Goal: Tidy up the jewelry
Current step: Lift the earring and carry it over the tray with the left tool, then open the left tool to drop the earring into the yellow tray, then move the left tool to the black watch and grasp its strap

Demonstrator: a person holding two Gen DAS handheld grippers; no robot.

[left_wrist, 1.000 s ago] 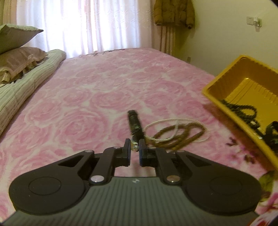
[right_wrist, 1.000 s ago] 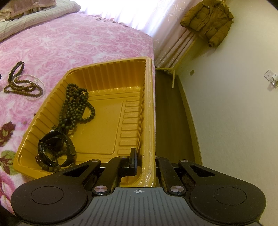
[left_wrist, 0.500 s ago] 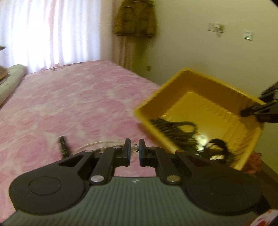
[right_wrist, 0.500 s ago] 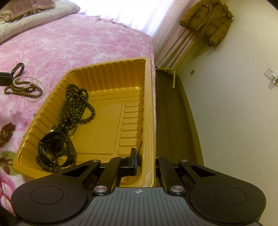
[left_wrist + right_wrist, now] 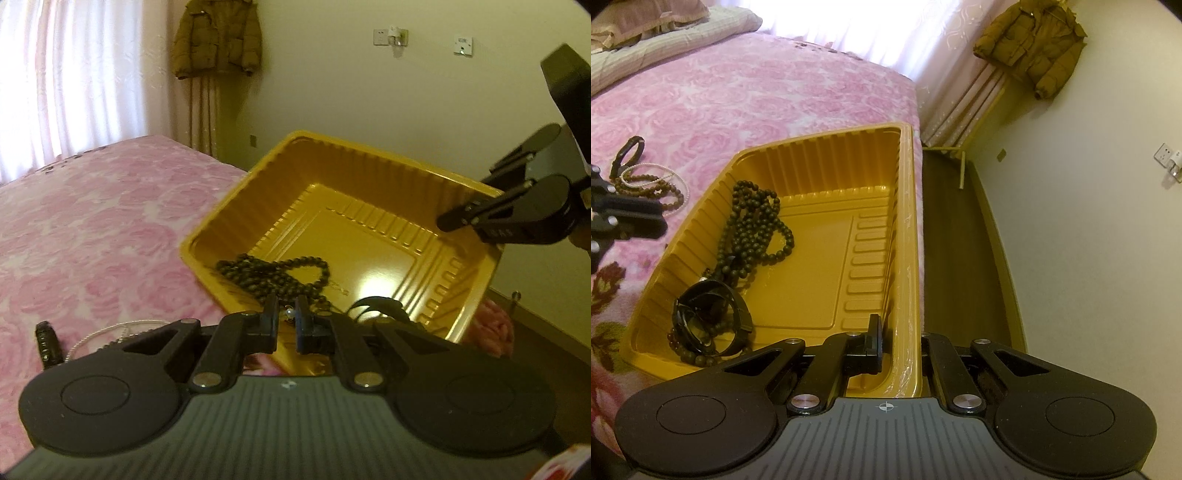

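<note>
**Bed-top jewellery lot: tray, strands, two grippers**

1. Pink rose-patterned bedspread (image 5: 746, 103): bears all items.
2. Ribbed yellow plastic tray (image 5: 827, 162): lies at the bed's edge. Holds a dark round-bead necklace (image 5: 757, 221) and a black bangle (image 5: 713, 317) over brown beads.
3. Right gripper (image 5: 897, 343): fingers clamp the tray's near rim, one finger (image 5: 873, 341) inside the wall, the other outside.
4. Left gripper (image 5: 285, 319): fingers narrowly parted, pinching a small pale bead of a thin white bead strand (image 5: 110, 330), beside the tray's corner.
5. Brown bead strand (image 5: 653, 184) and black band (image 5: 628, 153): lie on the bedspread, left of tray.
</note>
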